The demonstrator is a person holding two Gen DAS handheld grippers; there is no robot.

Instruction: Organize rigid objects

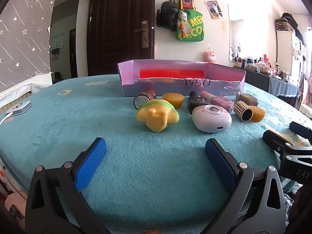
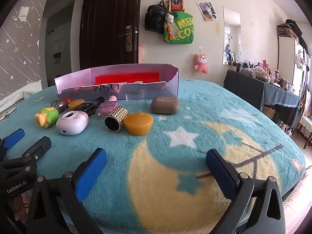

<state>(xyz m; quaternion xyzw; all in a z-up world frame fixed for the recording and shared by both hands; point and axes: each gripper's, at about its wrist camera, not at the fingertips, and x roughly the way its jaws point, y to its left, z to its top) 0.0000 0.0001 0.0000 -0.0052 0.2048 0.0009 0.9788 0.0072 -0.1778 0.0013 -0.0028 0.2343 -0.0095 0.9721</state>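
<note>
Both grippers, left gripper (image 1: 156, 152) and right gripper (image 2: 156, 161), hang wide open and empty over the blanket (image 2: 195, 117). Small objects cluster just before the torn box (image 1: 181, 80); yellow-green toy (image 1: 157, 117) nearest left.

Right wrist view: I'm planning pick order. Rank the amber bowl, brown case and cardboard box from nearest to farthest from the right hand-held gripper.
1. Amber bowl, ahead and slightly left of the right hand-held gripper.
2. Brown case, behind the bowl, slightly right.
3. Cardboard box, farthest back, at the left.
</note>
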